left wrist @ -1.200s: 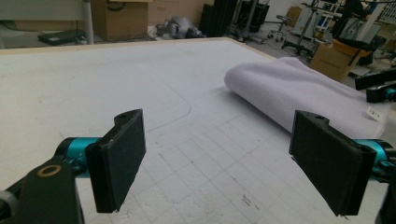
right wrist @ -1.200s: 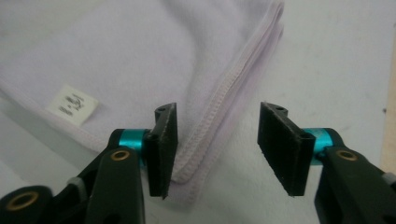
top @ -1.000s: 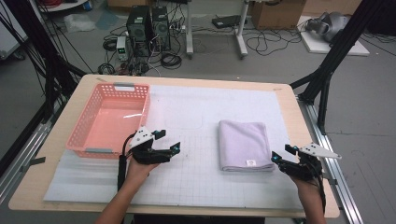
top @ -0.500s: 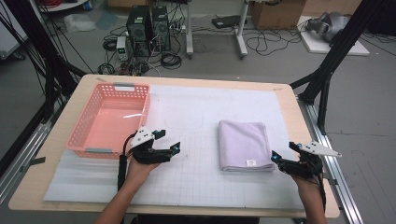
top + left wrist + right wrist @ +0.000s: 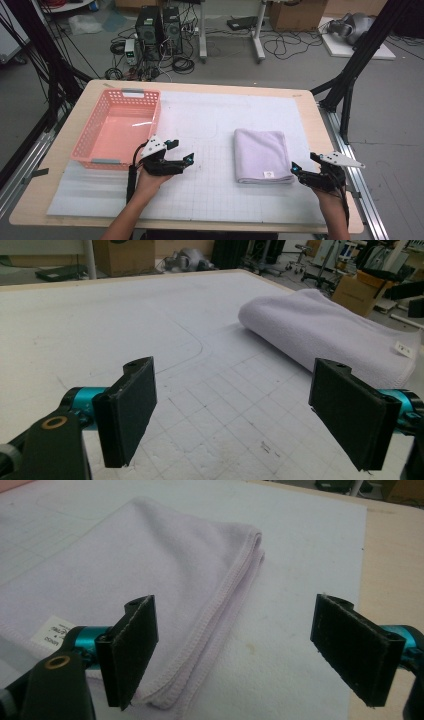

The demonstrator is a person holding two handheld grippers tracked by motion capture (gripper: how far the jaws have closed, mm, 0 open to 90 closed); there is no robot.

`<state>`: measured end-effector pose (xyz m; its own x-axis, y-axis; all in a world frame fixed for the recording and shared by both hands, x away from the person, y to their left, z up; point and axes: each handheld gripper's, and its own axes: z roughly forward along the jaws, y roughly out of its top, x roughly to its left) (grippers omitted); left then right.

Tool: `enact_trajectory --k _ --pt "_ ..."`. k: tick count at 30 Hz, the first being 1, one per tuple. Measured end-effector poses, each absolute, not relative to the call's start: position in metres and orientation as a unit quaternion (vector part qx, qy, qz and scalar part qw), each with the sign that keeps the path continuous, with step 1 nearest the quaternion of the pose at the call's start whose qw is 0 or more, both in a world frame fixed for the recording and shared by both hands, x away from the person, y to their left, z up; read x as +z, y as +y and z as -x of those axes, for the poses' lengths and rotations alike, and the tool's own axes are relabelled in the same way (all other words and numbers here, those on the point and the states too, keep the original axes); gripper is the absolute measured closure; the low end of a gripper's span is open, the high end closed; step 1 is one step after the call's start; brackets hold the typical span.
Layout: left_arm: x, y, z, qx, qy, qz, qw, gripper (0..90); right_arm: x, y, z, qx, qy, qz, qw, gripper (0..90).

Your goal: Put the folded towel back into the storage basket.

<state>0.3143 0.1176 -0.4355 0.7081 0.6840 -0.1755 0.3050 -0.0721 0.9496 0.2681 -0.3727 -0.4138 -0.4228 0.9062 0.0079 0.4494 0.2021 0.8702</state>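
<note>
Both tongs released, the right gripper (image 5: 301, 171) has just been opening, nothing between, poised at the folded lilac terry towel's (image 5: 261, 154) near-right corner, left gripper (image 5: 182, 151) idle; next, pinch that hem

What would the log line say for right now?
towel: folded, on mat | right gripper: open at towel corner | left gripper: open, empty | basket: left

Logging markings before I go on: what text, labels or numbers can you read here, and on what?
Small white tag on the folded lilac towel: printed, too blurred to read in any view.
Cardboard boxes on the floor: no legible print.
Nothing else carries text.
</note>
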Motion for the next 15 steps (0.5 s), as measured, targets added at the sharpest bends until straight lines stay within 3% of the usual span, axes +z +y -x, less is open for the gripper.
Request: enact_trajectory --k 15 --pt "-0.434 0.097 -0.323 0.141 0.347 -0.730 0.572 19.6 -0.413 -0.370 -0.268 0.429 0.728 -0.460 0.271 17.8"
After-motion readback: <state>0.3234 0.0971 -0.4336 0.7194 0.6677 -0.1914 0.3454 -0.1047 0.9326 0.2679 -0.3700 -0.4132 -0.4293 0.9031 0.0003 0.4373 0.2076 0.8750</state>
